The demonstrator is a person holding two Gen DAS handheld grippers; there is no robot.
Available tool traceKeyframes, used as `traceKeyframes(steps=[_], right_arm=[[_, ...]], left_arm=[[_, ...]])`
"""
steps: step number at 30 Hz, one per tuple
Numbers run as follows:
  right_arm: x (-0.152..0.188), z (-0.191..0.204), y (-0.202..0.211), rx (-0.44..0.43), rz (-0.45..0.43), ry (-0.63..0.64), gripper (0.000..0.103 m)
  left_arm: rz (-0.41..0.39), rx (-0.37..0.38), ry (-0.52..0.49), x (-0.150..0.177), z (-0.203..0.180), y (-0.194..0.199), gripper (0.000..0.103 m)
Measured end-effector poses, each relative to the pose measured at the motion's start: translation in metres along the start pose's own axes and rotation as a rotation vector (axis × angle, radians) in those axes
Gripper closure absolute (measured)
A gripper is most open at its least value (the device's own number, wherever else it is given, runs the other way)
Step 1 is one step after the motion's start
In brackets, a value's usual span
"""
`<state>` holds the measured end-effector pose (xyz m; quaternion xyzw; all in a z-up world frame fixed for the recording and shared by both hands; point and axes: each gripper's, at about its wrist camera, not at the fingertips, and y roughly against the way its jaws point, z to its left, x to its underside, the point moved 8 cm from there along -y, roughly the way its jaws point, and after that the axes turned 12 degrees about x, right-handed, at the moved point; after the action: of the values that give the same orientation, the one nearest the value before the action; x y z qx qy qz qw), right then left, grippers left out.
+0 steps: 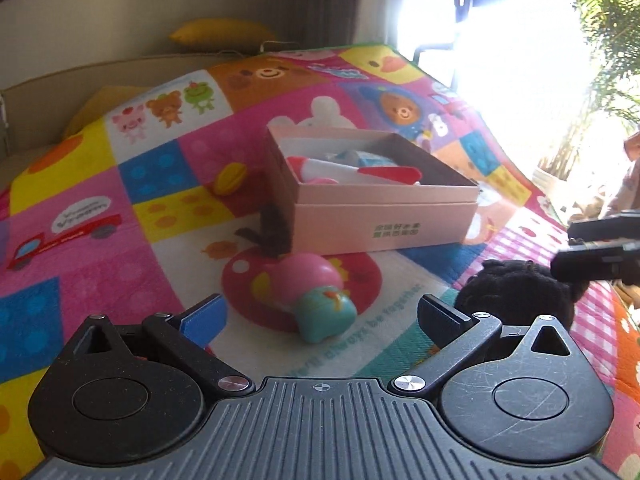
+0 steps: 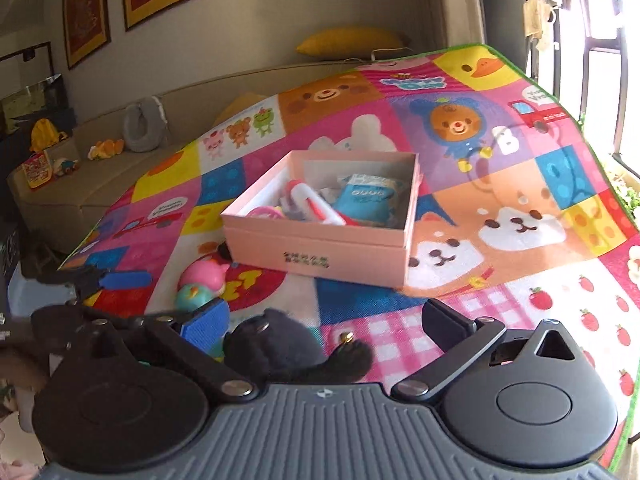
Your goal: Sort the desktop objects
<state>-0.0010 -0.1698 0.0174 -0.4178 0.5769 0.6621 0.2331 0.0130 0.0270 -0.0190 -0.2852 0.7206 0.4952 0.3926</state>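
Note:
An open pink box (image 1: 380, 216) (image 2: 320, 256) stands on the colourful play mat and holds a red-and-white tube (image 1: 352, 170) (image 2: 316, 204) and a blue packet (image 2: 364, 200). A pink-and-teal toy (image 1: 316, 300) (image 2: 200, 284) lies on the mat in front of the box, between the fingers of my left gripper (image 1: 320, 316), which is open and apart from it. A black plush toy (image 2: 280, 344) (image 1: 516, 296) lies between the fingers of my right gripper (image 2: 326, 320), closer to the blue pad; the jaws stand wide open and no pad presses on it.
A small yellow-orange piece (image 1: 230, 178) and a dark fuzzy thing (image 1: 272, 228) lie left of the box. The play mat (image 2: 500, 300) covers the surface, its green edge at the right by a bright window. A beige sofa (image 2: 100, 196) with a yellow cushion (image 2: 352, 42) lies behind.

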Motion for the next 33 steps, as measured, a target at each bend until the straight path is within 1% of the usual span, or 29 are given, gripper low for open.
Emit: traceKeyframes(steps=[2,4,5,6,7,8,9,11,13,14,15,16,18,20,25,28,31,33], right_arm=[[0.014,0.015,-0.005,0.001,0.003,0.042,0.000],[0.026,0.028,-0.012,0.021,0.000,0.086,0.002],[0.030,0.033,-0.013,0.047,-0.023,0.101,0.016],[0.034,0.037,-0.012,0.075,-0.052,0.113,0.023],[0.038,0.042,-0.011,0.066,-0.057,0.125,0.033],[0.040,0.046,-0.009,0.052,-0.062,0.119,0.037],[0.041,0.048,-0.008,0.045,-0.065,0.112,0.037],[0.044,0.047,-0.006,0.059,-0.079,0.103,0.037],[0.045,0.044,-0.005,0.056,-0.073,0.076,0.037],[0.045,0.042,-0.005,0.053,-0.069,0.067,0.037],[0.045,0.041,-0.005,0.052,-0.066,0.062,0.037],[0.045,0.040,-0.004,0.050,-0.063,0.059,0.037],[0.045,0.039,-0.003,0.047,-0.057,0.055,0.037],[0.045,0.039,-0.002,0.049,-0.050,0.050,0.038],[0.043,0.037,0.005,0.045,-0.020,0.025,0.040],[0.040,0.032,0.011,0.039,-0.001,-0.005,0.041],[0.036,0.027,0.023,0.039,-0.005,-0.019,0.041],[0.029,0.022,0.034,0.038,-0.014,-0.022,0.041]], left_arm=[[0.008,-0.041,0.011,-0.002,0.006,-0.001,0.000],[0.020,-0.049,0.016,-0.005,0.008,-0.004,0.000],[0.027,-0.047,0.015,-0.007,0.008,-0.007,0.000],[0.033,-0.046,0.012,-0.008,0.007,-0.009,0.000],[0.037,-0.047,0.008,-0.009,0.006,-0.012,0.000],[0.045,-0.046,0.001,-0.010,0.004,-0.016,0.000],[0.054,-0.043,-0.006,-0.010,0.002,-0.021,0.000],[0.074,-0.052,-0.012,-0.010,0.000,-0.031,0.000],[0.099,-0.061,-0.018,-0.008,-0.001,-0.041,0.004],[0.113,-0.063,-0.020,-0.007,-0.001,-0.046,0.016],[0.130,-0.064,-0.020,-0.006,-0.001,-0.050,0.031],[0.145,-0.064,-0.016,-0.004,0.000,-0.054,0.035],[0.147,-0.070,-0.019,-0.003,0.000,-0.055,0.039],[0.152,-0.068,-0.036,-0.003,-0.001,-0.052,0.047],[0.160,-0.028,-0.084,0.002,-0.015,-0.034,0.049],[0.154,-0.005,-0.114,0.005,-0.027,-0.016,0.050],[0.136,0.020,-0.145,0.004,-0.039,0.004,0.052],[0.109,0.037,-0.167,-0.003,-0.047,0.019,0.059]])
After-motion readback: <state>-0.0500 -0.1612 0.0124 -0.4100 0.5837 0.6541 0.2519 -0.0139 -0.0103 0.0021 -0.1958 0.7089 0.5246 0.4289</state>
